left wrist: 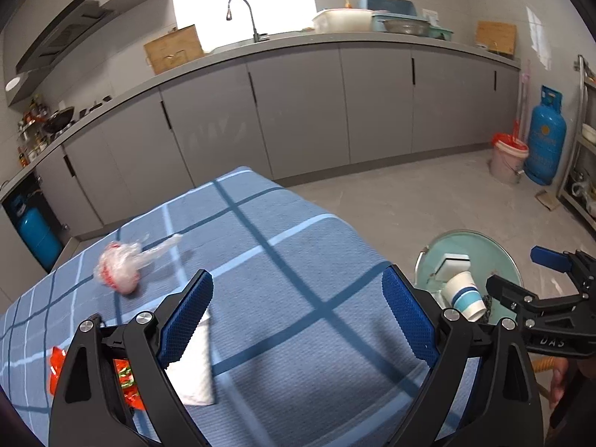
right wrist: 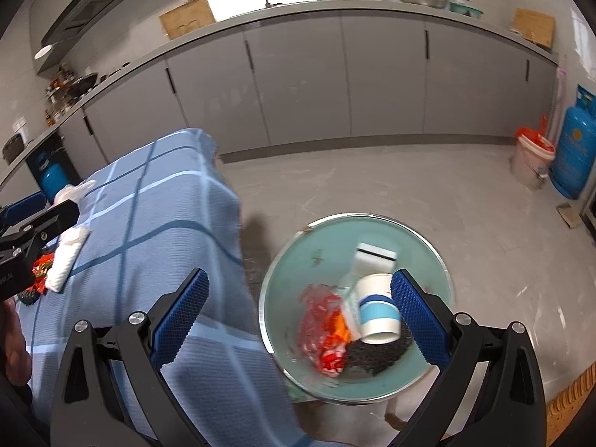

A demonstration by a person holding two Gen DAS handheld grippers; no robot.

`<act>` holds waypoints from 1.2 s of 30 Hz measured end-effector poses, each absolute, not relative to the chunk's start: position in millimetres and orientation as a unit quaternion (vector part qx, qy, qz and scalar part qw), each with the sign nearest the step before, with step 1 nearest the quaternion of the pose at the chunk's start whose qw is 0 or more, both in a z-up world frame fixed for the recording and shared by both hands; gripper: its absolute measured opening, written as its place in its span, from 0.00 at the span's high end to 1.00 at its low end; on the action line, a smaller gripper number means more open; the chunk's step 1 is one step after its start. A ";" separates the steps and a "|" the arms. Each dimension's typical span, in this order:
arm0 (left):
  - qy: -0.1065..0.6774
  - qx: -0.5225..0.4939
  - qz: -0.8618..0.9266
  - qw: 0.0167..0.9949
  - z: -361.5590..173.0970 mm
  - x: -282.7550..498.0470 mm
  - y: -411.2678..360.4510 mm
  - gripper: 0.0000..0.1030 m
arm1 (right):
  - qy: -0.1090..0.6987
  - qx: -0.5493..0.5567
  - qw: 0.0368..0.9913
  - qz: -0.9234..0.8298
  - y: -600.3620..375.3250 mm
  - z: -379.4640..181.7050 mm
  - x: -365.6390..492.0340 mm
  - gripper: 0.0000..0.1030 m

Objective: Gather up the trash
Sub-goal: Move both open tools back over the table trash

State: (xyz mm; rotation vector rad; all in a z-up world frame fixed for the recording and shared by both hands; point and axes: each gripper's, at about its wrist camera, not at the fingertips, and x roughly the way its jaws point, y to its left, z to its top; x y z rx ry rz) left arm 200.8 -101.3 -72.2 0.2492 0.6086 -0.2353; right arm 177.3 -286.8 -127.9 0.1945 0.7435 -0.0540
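Note:
My left gripper is open and empty above the blue checked tablecloth. A white folded tissue lies under its left finger, with a red wrapper beside it. A crumpled clear-and-red plastic bag lies farther left on the cloth. My right gripper is open and empty over the teal trash bin beside the table. Inside the bin lie a white-and-blue paper cup, a white box, a red plastic wrapper and dark scraps.
Grey kitchen cabinets with a sink tap run along the back. A pink bucket and a blue gas cylinder stand at the far right. The table edge drops to the grey floor.

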 end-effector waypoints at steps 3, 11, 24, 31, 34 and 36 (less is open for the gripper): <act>0.296 0.119 -0.109 0.942 -69.7 198.4 -91.7 0.12 | 0.363 0.089 0.927 -0.017 -272.5 -124.1 178.2 0.06; 0.293 0.108 -0.090 0.946 -63.9 195.0 -66.7 0.12 | 0.362 0.077 0.929 0.007 -242.8 -114.3 180.5 0.06; 0.314 0.096 -0.002 0.944 -75.9 196.0 15.3 0.12 | 0.362 0.057 0.928 0.061 -180.7 -106.2 195.1 0.06; 0.327 0.088 0.055 0.939 -85.1 191.0 77.0 0.12 | 0.366 0.049 0.925 0.089 -148.1 -102.7 203.9 0.06; 0.335 0.086 0.084 0.934 -90.8 185.1 105.1 0.12 | 0.367 0.044 0.924 0.101 -130.4 -101.5 209.5 0.06; 0.344 0.082 0.101 0.930 -95.5 183.3 122.1 0.12 | 0.368 0.039 0.922 0.111 -116.0 -101.1 213.0 0.06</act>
